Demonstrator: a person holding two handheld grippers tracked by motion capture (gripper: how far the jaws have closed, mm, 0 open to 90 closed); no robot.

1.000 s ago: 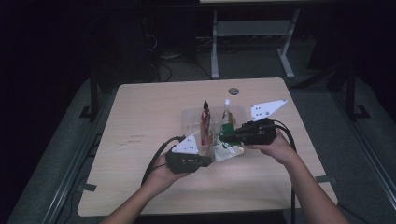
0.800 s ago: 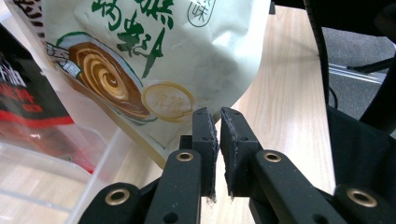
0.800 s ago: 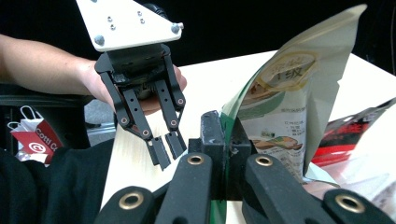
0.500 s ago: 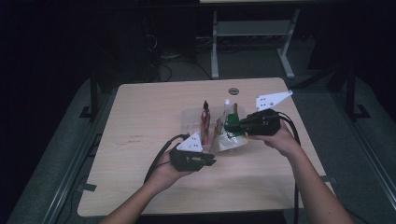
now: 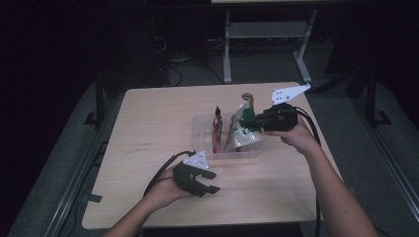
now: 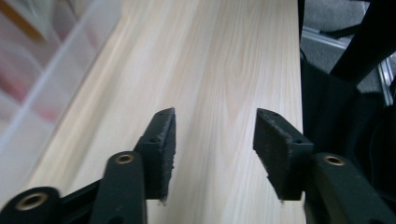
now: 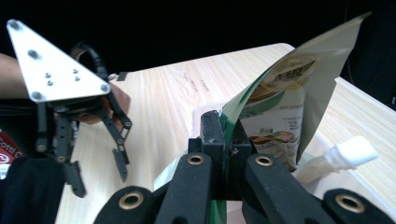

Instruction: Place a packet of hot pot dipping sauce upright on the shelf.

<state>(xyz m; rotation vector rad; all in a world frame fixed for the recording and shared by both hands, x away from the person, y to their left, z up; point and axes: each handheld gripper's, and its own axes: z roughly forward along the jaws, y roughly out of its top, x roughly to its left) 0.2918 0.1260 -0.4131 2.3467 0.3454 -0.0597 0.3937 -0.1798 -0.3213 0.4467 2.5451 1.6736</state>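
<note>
High view: right tongs [image 5: 254, 120] are clamping the green-and-white foil snack pouch [image 5: 240, 132] above the clear plastic bin [image 5: 200, 129], frame centre. Left tongs [image 5: 210, 181] have just been opening, empty, over the pale wood tabletop [image 5: 148, 118]. Advisable: lifting straight, keeping the pouch clear of the rim.

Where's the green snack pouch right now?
In the high view the green snack pouch stands in the clear bin right of table centre, pinched at its edge by the right gripper, beside the red packet.
</note>
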